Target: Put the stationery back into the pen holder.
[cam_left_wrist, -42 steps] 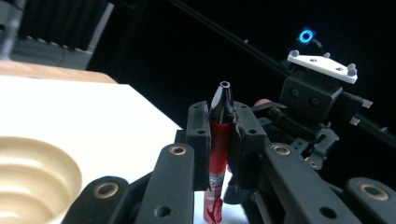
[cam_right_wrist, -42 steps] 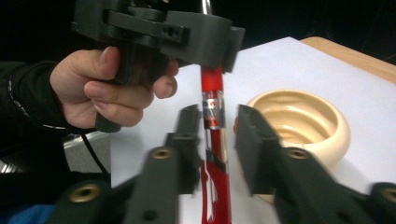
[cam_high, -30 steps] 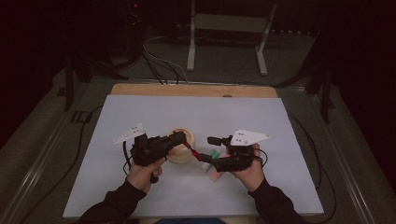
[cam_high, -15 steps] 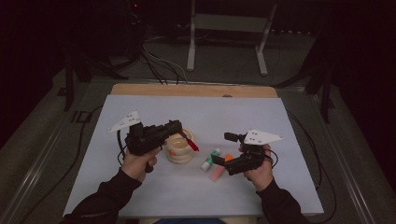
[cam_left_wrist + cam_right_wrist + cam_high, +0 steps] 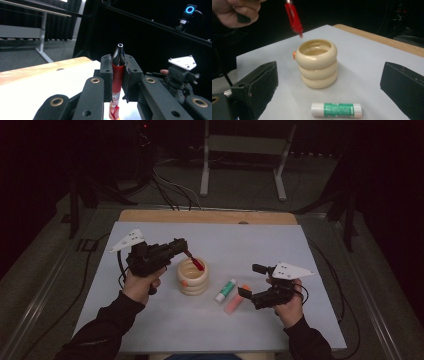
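Jaws of the left gripper (image 5: 181, 246) were clamped on one red pen (image 5: 117, 75), which hung tilted just above the mouth of the cream ringed holder (image 5: 192, 276); that single holder, stacked as three rings, stood on the grey table cover (image 5: 150, 330). Jaws of the right gripper (image 5: 252, 281) stood wide apart with nothing between them, having just been opening, well to the right of the holder. One glue stick with a green label (image 5: 225, 290) lay just right of the holder, and one orange-pink marker (image 5: 235, 301) lay beside the glue stick, on the side away from the holder. Both hands came in from below the holder.
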`<state>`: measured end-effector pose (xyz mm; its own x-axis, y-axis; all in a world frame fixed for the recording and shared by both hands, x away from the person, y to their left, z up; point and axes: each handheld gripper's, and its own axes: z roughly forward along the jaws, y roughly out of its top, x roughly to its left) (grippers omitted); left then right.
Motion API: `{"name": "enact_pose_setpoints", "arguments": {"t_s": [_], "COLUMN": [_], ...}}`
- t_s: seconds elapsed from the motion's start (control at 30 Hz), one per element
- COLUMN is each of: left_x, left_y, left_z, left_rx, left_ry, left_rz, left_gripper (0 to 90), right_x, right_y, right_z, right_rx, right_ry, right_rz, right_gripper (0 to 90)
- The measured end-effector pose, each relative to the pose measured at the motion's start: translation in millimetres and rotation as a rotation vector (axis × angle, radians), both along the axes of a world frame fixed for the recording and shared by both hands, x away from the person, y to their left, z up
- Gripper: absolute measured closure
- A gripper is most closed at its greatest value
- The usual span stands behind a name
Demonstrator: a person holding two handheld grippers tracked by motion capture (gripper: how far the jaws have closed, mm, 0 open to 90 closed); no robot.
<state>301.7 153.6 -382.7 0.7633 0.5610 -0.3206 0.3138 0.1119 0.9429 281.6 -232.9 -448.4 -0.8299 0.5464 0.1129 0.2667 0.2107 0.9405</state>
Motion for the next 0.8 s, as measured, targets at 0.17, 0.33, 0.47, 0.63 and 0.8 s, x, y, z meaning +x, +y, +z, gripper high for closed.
{"name": "enact_pose_setpoints", "arguments": {"t_s": [0.17, 0.33, 0.47, 0.63, 0.8], "left_x": [4.9, 9.2, 12.6, 19.3, 24.7], "left_y": [6.9, 9.7, 9.2, 8.5, 7.4], "left_z": [1.4, -0.5, -4.8, -15.3, -26.5], "left_rx": [0.028, 0.053, 0.087, 0.116, 0.134], "left_ry": [-0.007, -0.006, -0.002, 0.024, 0.063], "left_rz": [0.031, 0.051, 0.063, 0.08, 0.089], "left_gripper": [80.9, 80.9, 80.9, 80.8, 80.8], "right_x": [-2.0, -1.5, -0.8, -0.2, 0.7], "right_y": [-5.8, -10.3, -12.1, -13.4, -14.6], "right_z": [-3.5, -7.1, -7.6, -8.2, -8.8], "right_rx": [0.001, 0.009, 0.008, 0.013, 0.023], "right_ry": [0.002, 0.007, -0.001, -0.007, 0.0], "right_rz": [-0.009, -0.024, -0.037, -0.053, -0.054], "right_gripper": [1.9, 1.8, 1.8, 1.8, 1.8]}}
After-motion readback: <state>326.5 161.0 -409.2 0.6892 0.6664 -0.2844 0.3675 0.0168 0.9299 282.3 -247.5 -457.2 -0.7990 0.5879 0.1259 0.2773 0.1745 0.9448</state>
